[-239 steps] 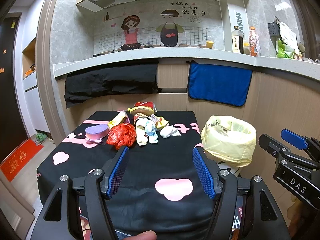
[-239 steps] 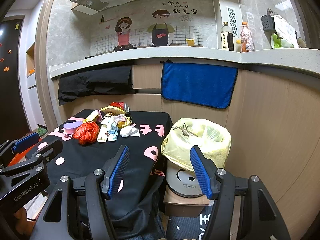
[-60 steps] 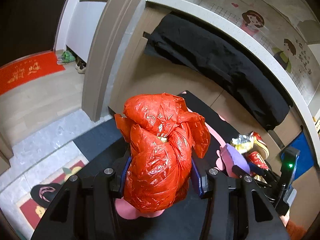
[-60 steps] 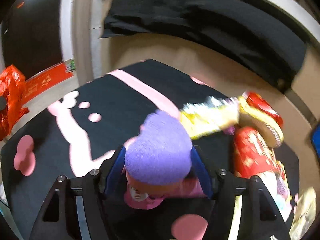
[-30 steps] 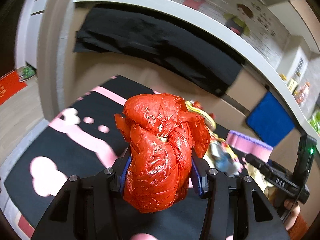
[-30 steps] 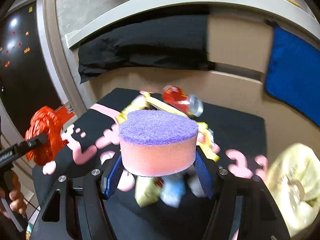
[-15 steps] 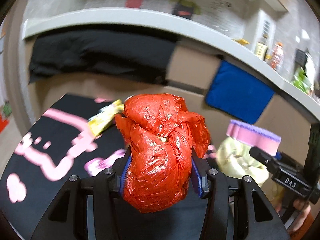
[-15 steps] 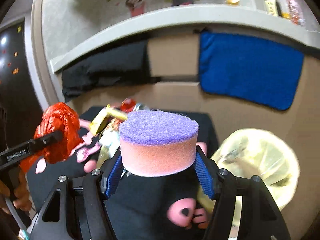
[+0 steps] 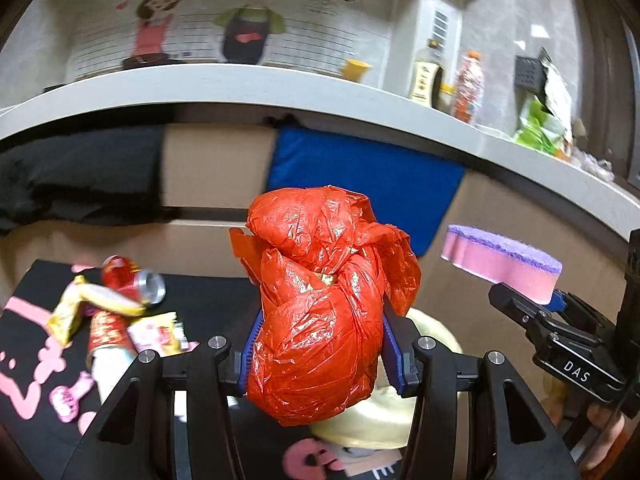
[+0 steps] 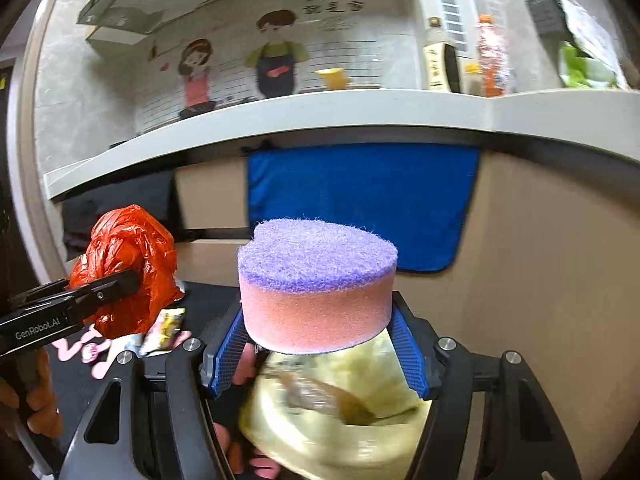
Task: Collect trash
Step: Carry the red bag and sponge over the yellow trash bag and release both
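Note:
My left gripper (image 9: 320, 354) is shut on a crumpled red plastic bag (image 9: 324, 304) and holds it in the air over the near rim of the yellow-lined bin (image 9: 432, 330). My right gripper (image 10: 318, 356) is shut on a round pink sponge with a purple top (image 10: 318, 284) and holds it above the bin's yellow liner (image 10: 344, 432). The sponge (image 9: 502, 258) also shows at the right of the left wrist view, and the red bag (image 10: 128, 268) at the left of the right wrist view.
More trash lies on the black table (image 9: 224, 296): a red can (image 9: 132, 280), yellow wrappers (image 9: 96, 304) and a packet (image 9: 158, 332). A blue towel (image 10: 360, 204) and black cloth (image 9: 76, 176) hang from the counter (image 9: 280, 88) behind, which carries bottles (image 9: 428, 76).
Both grippers have swung right from the table toward the bin, carrying the red bag and the sponge. The bin now lies directly below the right gripper.

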